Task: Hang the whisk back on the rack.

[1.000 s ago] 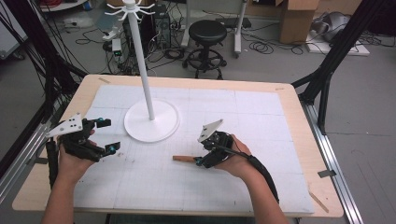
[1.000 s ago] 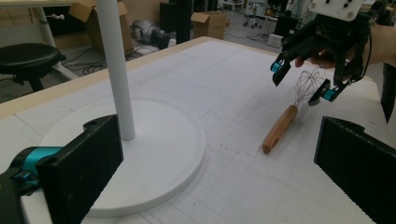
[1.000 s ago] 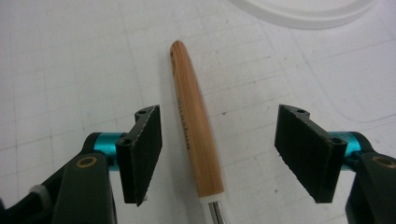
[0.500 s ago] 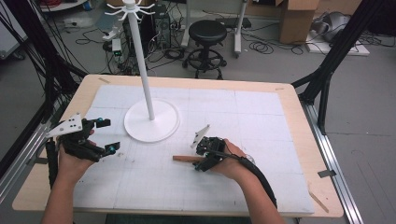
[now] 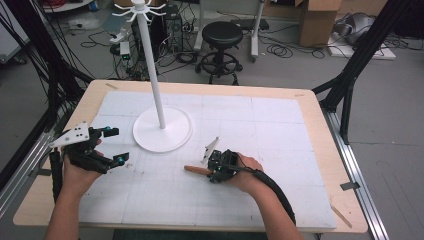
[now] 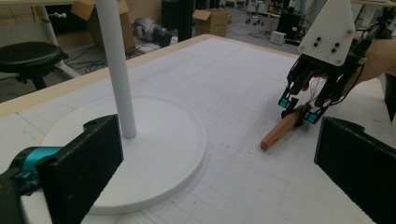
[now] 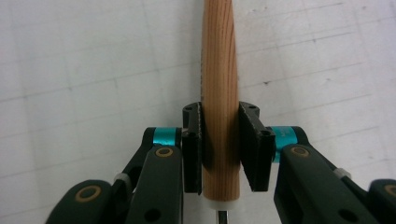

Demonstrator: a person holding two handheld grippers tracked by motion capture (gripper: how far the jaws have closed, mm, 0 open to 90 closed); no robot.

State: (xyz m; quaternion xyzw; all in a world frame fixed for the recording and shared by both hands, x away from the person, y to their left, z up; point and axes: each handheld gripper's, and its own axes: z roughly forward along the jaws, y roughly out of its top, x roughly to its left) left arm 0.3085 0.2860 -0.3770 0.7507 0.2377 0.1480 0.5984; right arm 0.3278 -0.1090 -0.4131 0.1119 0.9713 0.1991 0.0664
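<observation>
Wooden handle (image 7: 219, 93) is lying on the white gridded mat (image 5: 280, 130), near the table's middle, just right of the stand's round base (image 5: 162, 131). Right gripper (image 7: 220, 144) is pinching it near one end, both black pads pressing its sides; the free end is pointing toward the left gripper (image 5: 107, 146). A thin metal shank (image 7: 223, 218) is showing at the handle's pale collar. Left gripper is hovering at the mat's left edge, jaws spread wide with nothing between them. White pole (image 5: 152, 75) is standing upright from the base.
</observation>
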